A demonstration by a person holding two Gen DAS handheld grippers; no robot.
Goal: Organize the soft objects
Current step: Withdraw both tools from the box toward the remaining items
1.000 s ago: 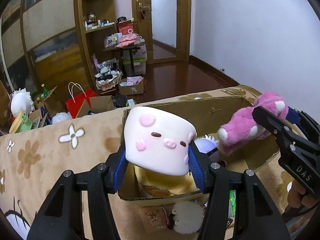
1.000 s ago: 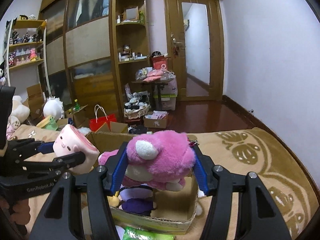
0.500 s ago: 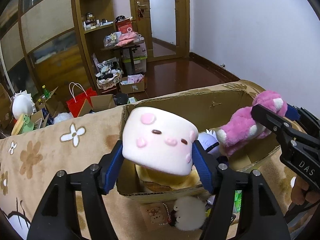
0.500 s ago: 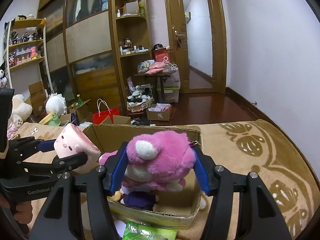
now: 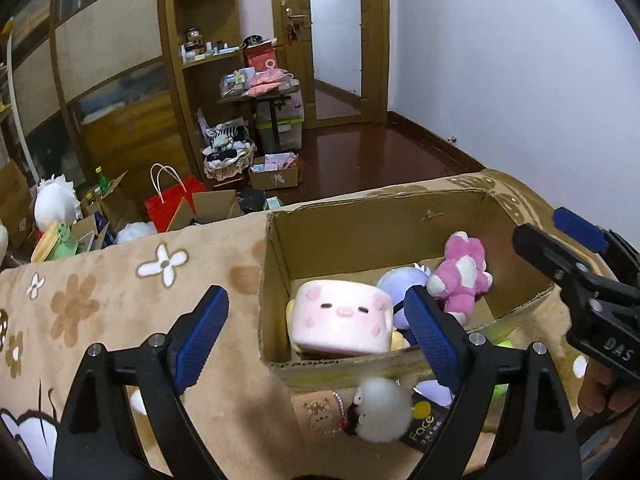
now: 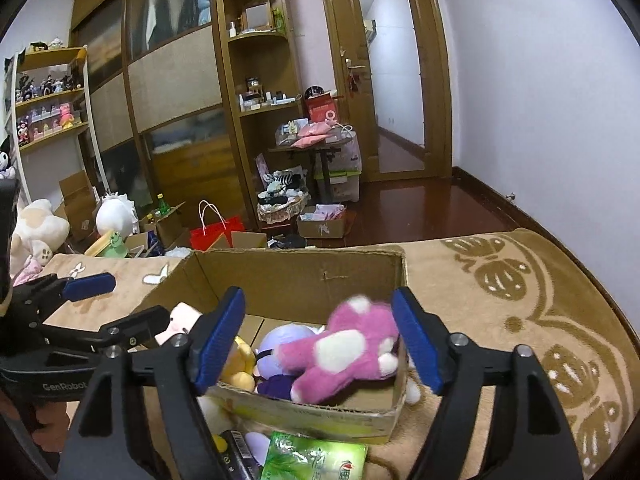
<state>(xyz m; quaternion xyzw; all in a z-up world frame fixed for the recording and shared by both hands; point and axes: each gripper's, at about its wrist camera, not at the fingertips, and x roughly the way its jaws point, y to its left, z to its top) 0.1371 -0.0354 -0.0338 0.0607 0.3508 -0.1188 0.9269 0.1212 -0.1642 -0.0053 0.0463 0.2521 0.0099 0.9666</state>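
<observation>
Standing over a cardboard box (image 5: 400,216) on a beige patterned blanket (image 5: 120,288), a person holds a gripper in each hand, both aimed down into the box.

Risks first. The box looks crowded, so I judge the top toys could roll or spill over the low near wall if either gripper dips back in and nudges them. The pink plush bear (image 6: 340,354) lies tilted and blurred against the right inner wall, so it may not have settled and could tip further. Loose items lie outside on the blanket by the near wall: a white pompom charm (image 5: 380,408) and a green packet (image 6: 316,458). A careless sweep could drag these away or snag them.

Now positions. The left gripper (image 5: 316,336) has its jaws opening, and the pink pig cushion (image 5: 340,322) sits below and between them inside the box, touching neither pad. The right gripper (image 6: 318,334) also has its jaws opening; the bear lies between them in the box, apparently free of both pads, atop a purple plush (image 6: 280,338) and beside a yellow one (image 6: 240,360).
</observation>
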